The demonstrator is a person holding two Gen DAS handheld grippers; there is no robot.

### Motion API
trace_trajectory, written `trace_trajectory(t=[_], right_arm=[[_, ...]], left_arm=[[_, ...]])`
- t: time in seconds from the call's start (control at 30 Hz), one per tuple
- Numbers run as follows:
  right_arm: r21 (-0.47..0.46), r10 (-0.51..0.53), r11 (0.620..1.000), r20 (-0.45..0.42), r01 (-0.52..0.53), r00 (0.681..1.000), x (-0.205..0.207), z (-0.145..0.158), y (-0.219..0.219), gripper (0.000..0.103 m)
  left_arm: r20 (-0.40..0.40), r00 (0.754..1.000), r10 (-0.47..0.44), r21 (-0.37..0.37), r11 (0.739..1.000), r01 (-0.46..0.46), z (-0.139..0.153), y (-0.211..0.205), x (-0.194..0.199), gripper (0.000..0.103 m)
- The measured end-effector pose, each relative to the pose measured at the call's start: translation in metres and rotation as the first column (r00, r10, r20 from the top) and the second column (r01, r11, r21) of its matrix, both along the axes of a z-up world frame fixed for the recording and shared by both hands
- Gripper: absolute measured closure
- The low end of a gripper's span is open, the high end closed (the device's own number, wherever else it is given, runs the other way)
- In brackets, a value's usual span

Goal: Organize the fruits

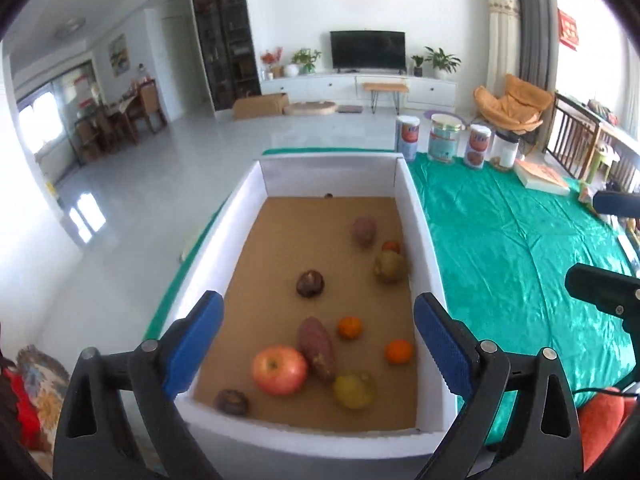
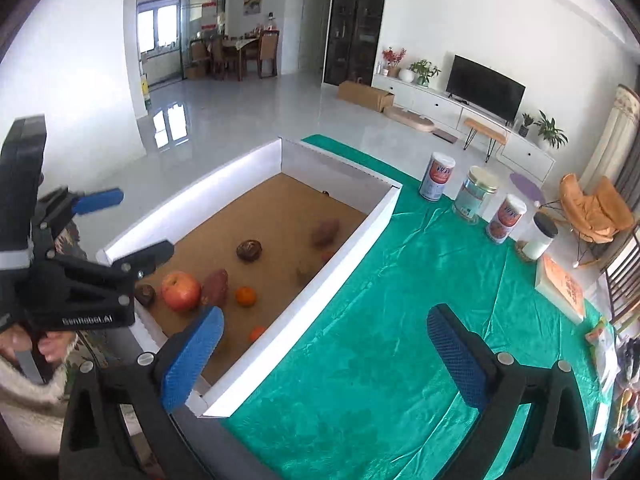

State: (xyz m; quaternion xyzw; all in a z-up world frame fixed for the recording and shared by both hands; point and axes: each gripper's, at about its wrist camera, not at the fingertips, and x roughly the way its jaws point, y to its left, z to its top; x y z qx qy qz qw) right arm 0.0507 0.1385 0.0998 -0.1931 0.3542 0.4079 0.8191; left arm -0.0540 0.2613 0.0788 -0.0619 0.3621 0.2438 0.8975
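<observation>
A white box (image 1: 424, 240) with a brown floor holds several fruits: a red apple (image 1: 279, 369), a sweet potato (image 1: 316, 349), two oranges (image 1: 349, 327) (image 1: 398, 351), a yellow-green pear (image 1: 354, 390), dark mangosteens (image 1: 310, 283) (image 1: 232, 401), and more at the far right. My left gripper (image 1: 320, 340) is open and empty, high above the box's near end. My right gripper (image 2: 326, 340) is open and empty over the green cloth (image 2: 400, 300), right of the box (image 2: 344, 256). The apple (image 2: 181, 291) also shows there.
Three cans (image 1: 407, 136) (image 1: 443, 138) (image 1: 477, 146) and a white jar (image 1: 505, 151) stand at the table's far edge. A flat box (image 1: 542, 178) lies at the right. The left gripper (image 2: 120, 232) appears at the left of the right wrist view.
</observation>
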Motion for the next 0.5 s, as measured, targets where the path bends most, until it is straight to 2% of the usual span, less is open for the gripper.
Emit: trace_trajectory(t=[0.1,0.2,0.37,0.43,0.5], right_arm=[[0.022,-0.027,0.999,-0.1,0.029,0.995,-0.013,-0.012,0.007,0.001],[-0.009,-0.074,0.997,-0.138,0.073,0.988,-0.027,-0.037,0.015,0.001],[-0.045,-0.112,0.993,-0.21,0.105,0.971,-0.032,-0.063,0.034,0.001],[-0.063,-0.142,0.989,-0.218,0.132,0.966,-0.029,-0.069,0.041,0.001],[-0.076,-0.164,0.986,-0.238,0.15,0.957,-0.028,-0.072,0.045,0.001]], left_arm=[[-0.012,0.998,0.057,-0.007,0.998,-0.057,-0.013,-0.001,-0.008,0.006],[-0.048,0.994,0.101,-0.003,0.995,-0.101,-0.023,0.001,-0.011,0.006],[-0.08,0.988,0.132,0.108,0.987,-0.123,-0.031,-0.001,-0.017,0.006],[-0.092,0.984,0.152,0.101,0.985,-0.142,-0.034,0.007,-0.018,0.006],[-0.103,0.982,0.156,0.065,0.987,-0.15,-0.037,0.016,-0.019,0.006]])
